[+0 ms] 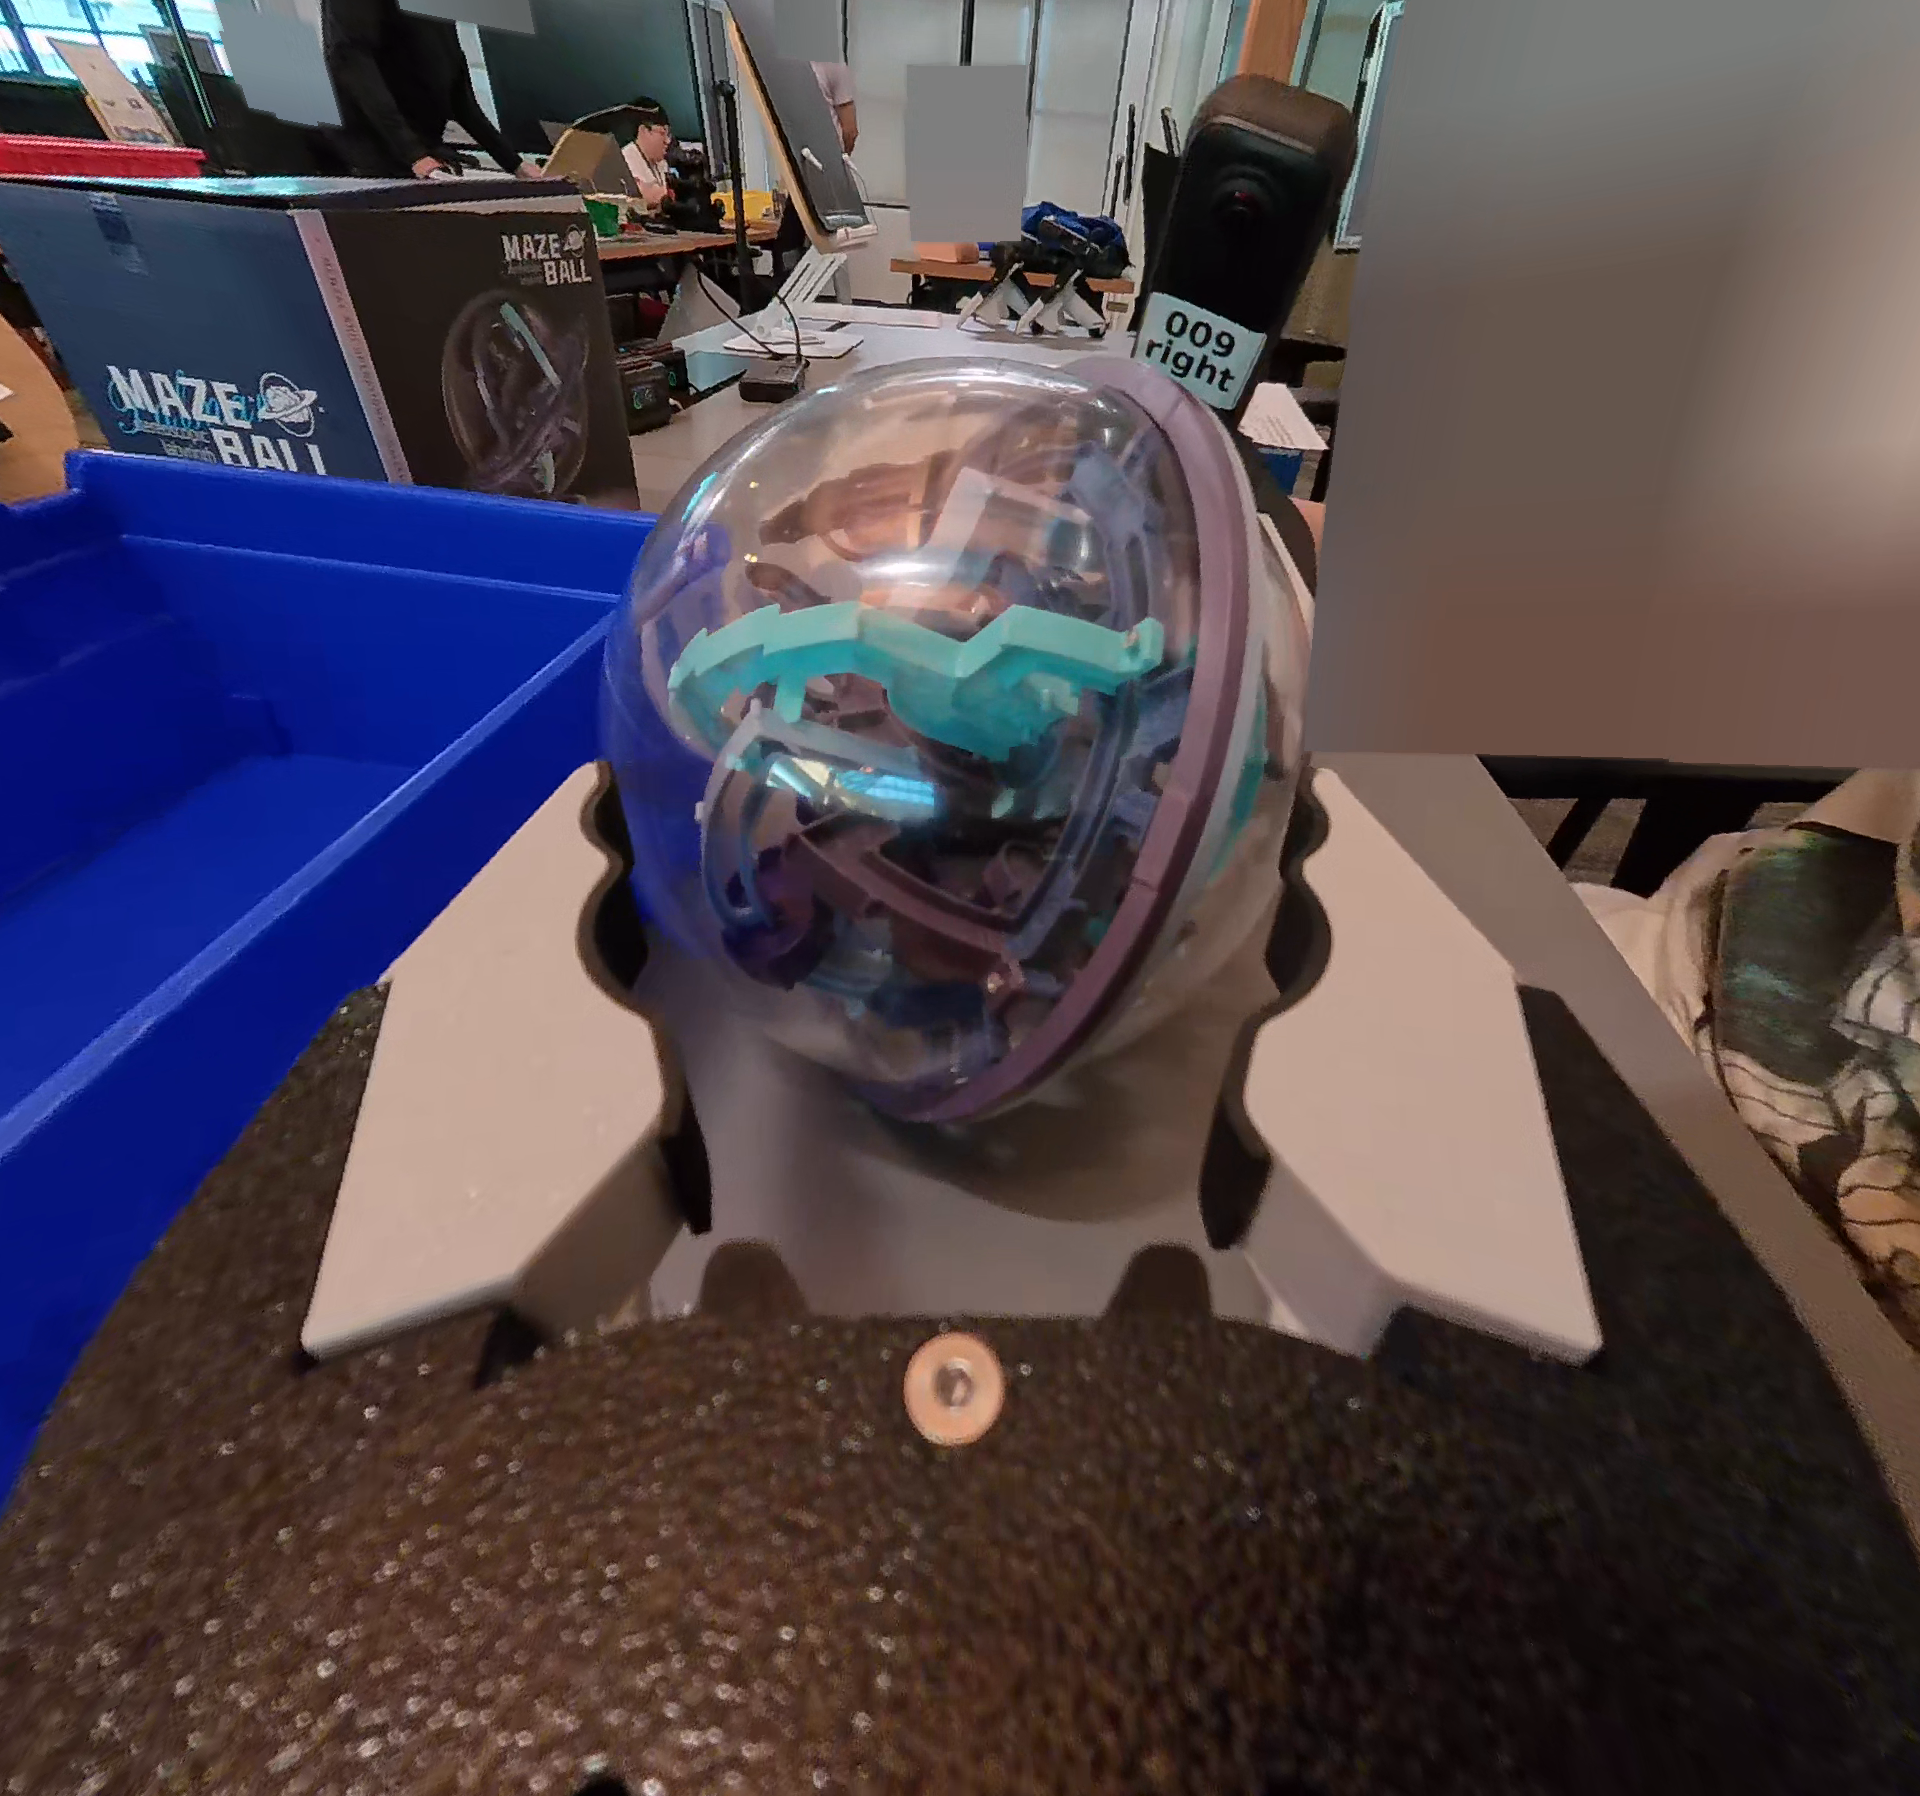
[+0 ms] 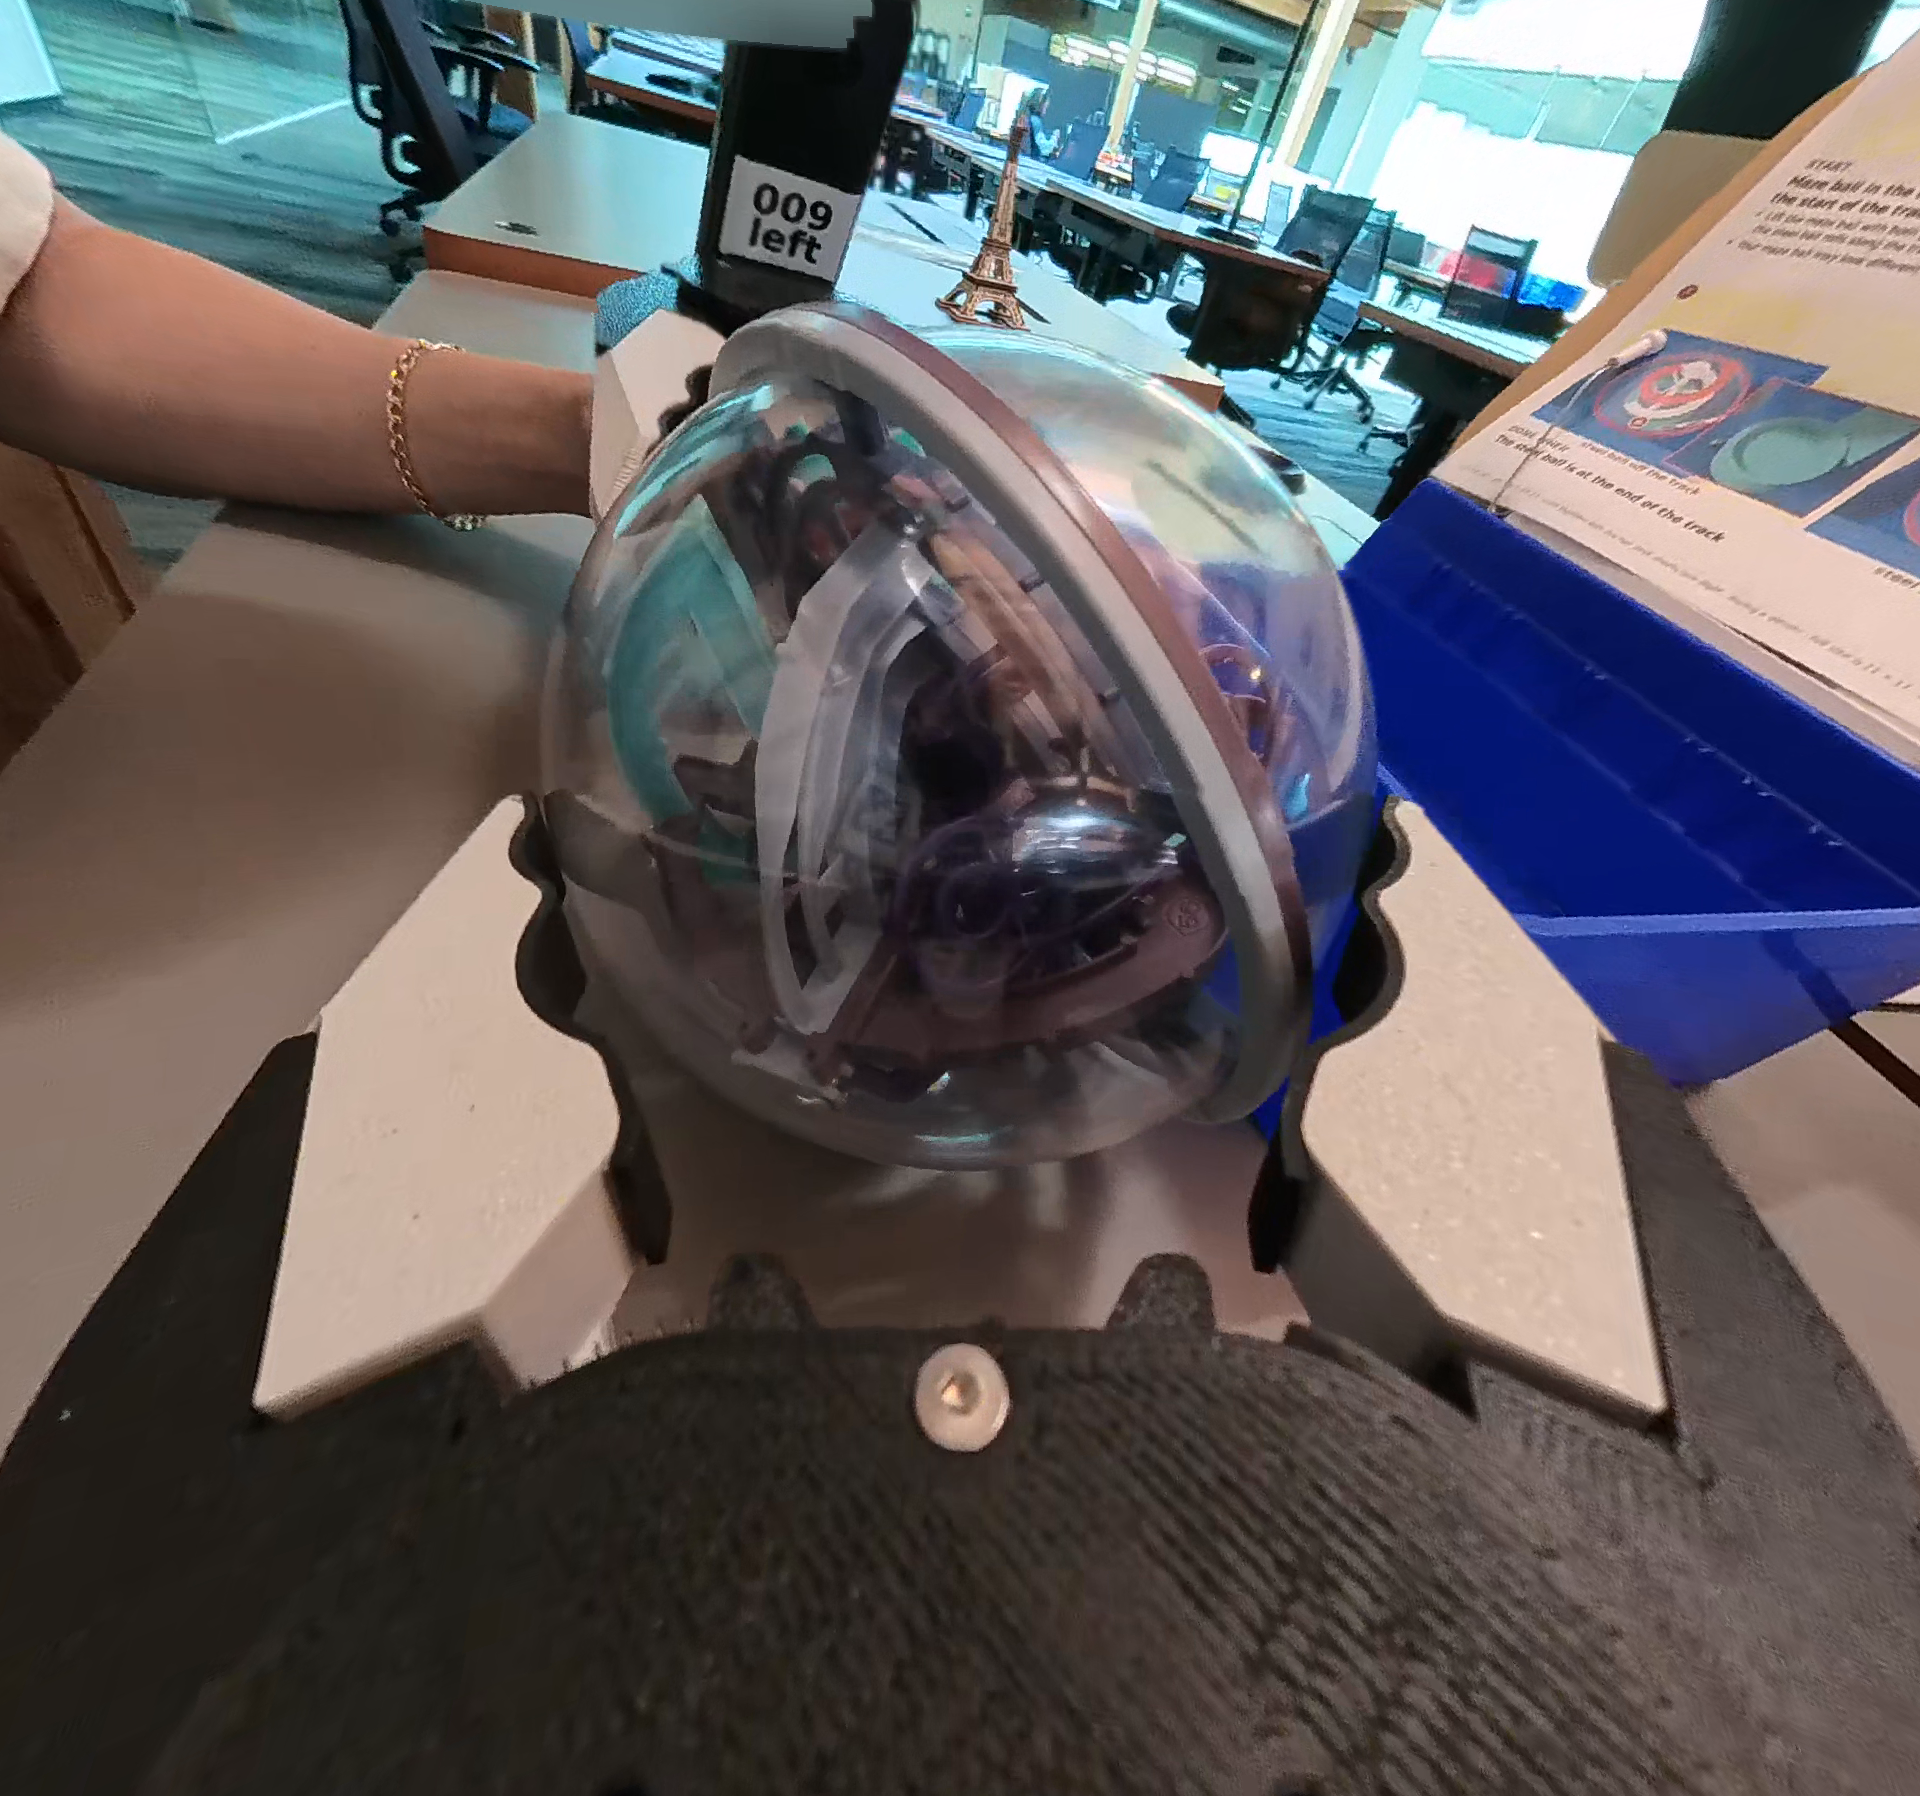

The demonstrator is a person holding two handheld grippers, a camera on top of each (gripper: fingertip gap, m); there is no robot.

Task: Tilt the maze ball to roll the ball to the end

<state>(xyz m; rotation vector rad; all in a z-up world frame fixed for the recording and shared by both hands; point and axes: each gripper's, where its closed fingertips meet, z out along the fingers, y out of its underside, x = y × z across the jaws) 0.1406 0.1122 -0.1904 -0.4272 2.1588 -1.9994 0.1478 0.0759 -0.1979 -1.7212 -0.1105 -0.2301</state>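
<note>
I am holding the maze ball [image 1: 951,738] off the counter [image 2: 260,707] | left gripper [image 1: 951,832] clamping its sides | right gripper [image 2: 961,832] clamping it opposite | seam ring tilting | blue bin [image 1: 260,707] sitting at 9 o'clock.

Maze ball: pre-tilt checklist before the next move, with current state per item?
1. Left gripper fingers on both sides of the maze ball: ok.
2. Right gripper fingers flanking the ball from the opposite side: ok.
3. Ball lifted clear of the table: cannot tell; its underside is hidden.
4. Steel ball's position on the track: cannot tell; not discernible through the clear shell in either view.
5. Clearance to the blue bin: not ok; it sits close beside the ball.
6. Seam ring orientation: ok as reference; runs diagonally, so the ball is already tilted.
</note>
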